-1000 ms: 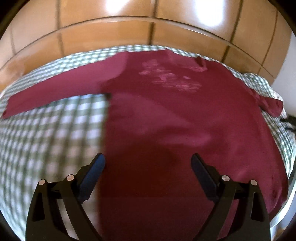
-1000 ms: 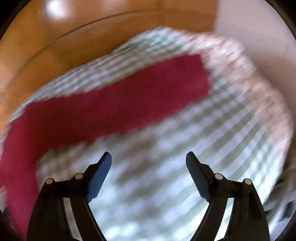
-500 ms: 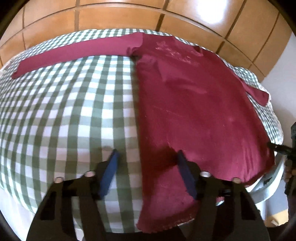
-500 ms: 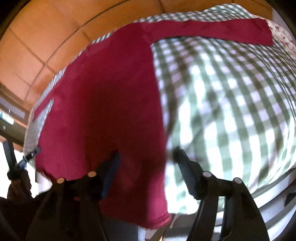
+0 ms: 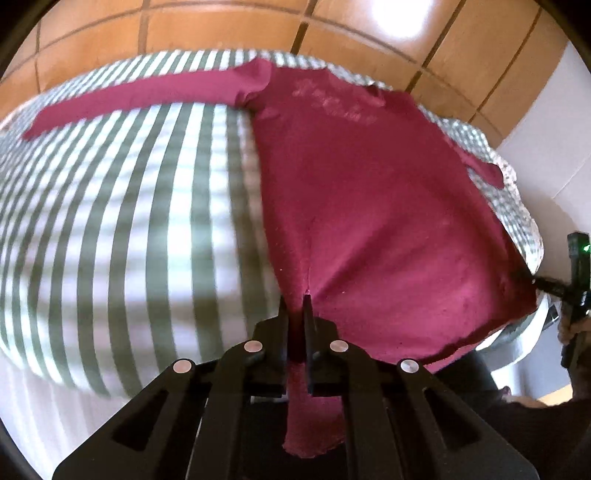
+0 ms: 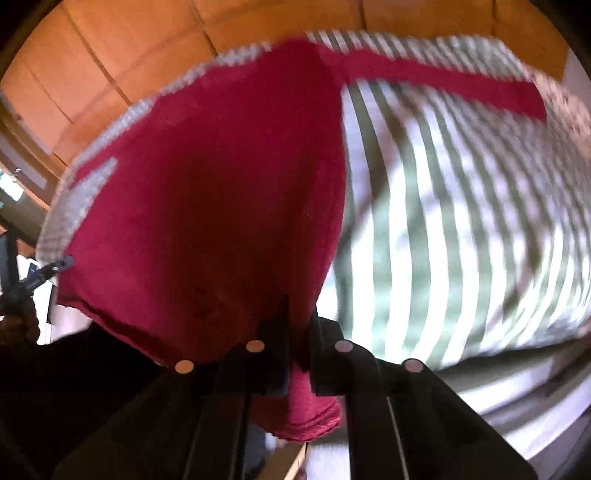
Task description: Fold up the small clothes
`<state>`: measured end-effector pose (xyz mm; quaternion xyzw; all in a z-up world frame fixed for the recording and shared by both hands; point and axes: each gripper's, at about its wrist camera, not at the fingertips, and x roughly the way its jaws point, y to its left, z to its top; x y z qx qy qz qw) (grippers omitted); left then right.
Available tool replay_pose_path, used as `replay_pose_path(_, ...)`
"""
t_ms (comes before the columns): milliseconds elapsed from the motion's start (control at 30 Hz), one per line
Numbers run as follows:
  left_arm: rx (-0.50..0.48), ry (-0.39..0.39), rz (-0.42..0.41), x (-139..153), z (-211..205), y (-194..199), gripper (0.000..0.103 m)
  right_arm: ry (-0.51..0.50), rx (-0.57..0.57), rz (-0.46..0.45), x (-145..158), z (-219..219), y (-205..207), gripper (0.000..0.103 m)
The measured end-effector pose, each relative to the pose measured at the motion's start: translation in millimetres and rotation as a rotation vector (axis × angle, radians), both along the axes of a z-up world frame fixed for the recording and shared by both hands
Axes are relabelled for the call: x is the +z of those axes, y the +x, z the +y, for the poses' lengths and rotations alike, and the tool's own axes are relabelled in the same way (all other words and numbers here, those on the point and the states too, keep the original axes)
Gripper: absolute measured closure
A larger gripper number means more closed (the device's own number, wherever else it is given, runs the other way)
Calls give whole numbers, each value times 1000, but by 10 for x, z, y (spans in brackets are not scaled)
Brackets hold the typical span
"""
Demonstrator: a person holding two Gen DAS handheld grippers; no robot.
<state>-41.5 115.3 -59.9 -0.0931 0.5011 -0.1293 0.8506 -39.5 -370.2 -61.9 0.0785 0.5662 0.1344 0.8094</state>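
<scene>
On the checked cloth (image 5: 122, 229) lies a maroon long-sleeved shirt (image 5: 369, 206), its hem corners clamped by the just-closed left gripper (image 5: 295, 308) and right gripper (image 6: 300, 314).

1. The left gripper (image 5: 295, 306) has just been closing, and its jaws now pinch the bottom hem of a dark red shirt (image 5: 369, 206).
2. The shirt lies spread on a green-and-white checked cloth (image 5: 129, 229), with one long sleeve (image 5: 147, 96) stretched out to the left.
3. A strip of hem hangs down below the jaws.
4. At the right edge, the right gripper (image 5: 532, 278) grips the shirt's other bottom corner.
5. Wooden panels (image 5: 221, 33) stand behind.
</scene>
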Motion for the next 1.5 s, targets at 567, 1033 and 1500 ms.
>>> replay_pose_path(567,58,86,-243,500,-535,1129,40,207,-486,-120,142,-1156,874,67)
replay_pose_path(1033,32,156,-117,-37,-851,1536,32,370,-1034,-153,-193,-2896,2413,72)
replay_pose_path(1500,29,161,-111,-82,-905,1616,26,125,-1100,-164,-235,-3189,2382,98)
